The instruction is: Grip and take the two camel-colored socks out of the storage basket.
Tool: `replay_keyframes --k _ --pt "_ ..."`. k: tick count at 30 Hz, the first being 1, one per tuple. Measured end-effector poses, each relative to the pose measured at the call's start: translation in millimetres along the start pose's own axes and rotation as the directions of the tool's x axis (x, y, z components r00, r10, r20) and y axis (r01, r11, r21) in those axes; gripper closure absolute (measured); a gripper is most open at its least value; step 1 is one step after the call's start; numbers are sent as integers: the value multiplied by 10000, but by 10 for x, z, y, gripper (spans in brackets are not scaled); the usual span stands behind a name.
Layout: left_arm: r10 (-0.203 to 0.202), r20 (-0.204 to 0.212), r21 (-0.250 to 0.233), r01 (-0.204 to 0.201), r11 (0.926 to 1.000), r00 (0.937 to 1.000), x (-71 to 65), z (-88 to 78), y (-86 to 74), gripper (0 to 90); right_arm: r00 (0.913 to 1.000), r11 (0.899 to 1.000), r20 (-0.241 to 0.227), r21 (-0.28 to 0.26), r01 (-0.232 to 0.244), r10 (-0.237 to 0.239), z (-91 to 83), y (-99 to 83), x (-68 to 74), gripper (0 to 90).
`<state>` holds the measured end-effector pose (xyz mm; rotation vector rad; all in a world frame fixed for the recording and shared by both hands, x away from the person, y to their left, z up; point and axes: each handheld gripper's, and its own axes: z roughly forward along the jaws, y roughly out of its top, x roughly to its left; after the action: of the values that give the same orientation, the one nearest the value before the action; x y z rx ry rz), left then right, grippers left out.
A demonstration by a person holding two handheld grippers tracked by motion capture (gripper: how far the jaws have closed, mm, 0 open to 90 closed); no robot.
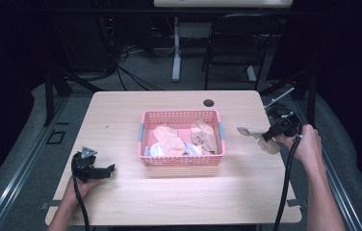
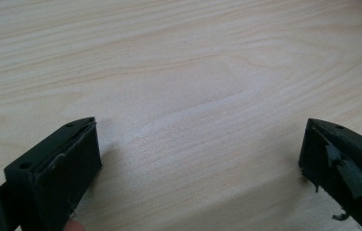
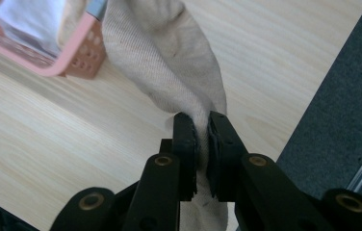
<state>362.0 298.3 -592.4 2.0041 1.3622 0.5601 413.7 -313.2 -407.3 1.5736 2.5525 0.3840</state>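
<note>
**Sock out of the basket, heading for the table's right edge**

While the left claw rests near the table's front-left corner with its jaws spread wide and nothing between them, the right claw is clamped tight on a beige sock. The sock hangs in the air near the table's right edge, just right of the pink basket, which sits mid-table with more cloth pieces inside.

To do this step well, I would keep the pinch firm, lower the sock onto bare wood clear of the basket wall, and let go only once it lies flat.

The sock's far end runs out of the right gripper view, and in the high view it is a pale blur, so its full shape is hard to judge. The basket's contents cannot be counted.
</note>
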Motion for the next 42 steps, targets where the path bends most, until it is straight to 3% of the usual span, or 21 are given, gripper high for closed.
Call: replay_keyframes --k 6,16,28,33,39,40,41,42 --pt "-1 2 -1 1 10000 10000 0 0 0 5 9991 9991 122 8 -414 414 132 -42 -104 832" --pt "-7 3 -3 7 10000 10000 0 0 0 5 9976 9976 93 39 -685 685 350 -94 -188 830" --pt "5 3 2 -5 10000 10000 1 0 0 5 9962 9935 -1 725 -872 875 802 -152 -249 827" --pt "5 2 1 -5 10000 10000 1 0 0 5 9961 9916 -119 966 -856 872 874 -162 -272 814" --pt "3 2 3 -3 10000 10000 1 0 0 5 9966 9867 -116 1420 -794 818 914 -168 -288 759" --pt "5 2 3 -5 10000 10000 1 0 0 5 9945 9871 -127 1239 -1018 1042 933 -178 -281 682" --pt "-1 2 -1 1 10000 10000 1 0 0 5 9945 9871 -127 1239 -1018 1042 933 -178 -281 682" --pt "2 3 2 -2 10000 10000 1 0 0 5 9943 9870 -118 1227 -1037 1060 931 -177 -281 624"
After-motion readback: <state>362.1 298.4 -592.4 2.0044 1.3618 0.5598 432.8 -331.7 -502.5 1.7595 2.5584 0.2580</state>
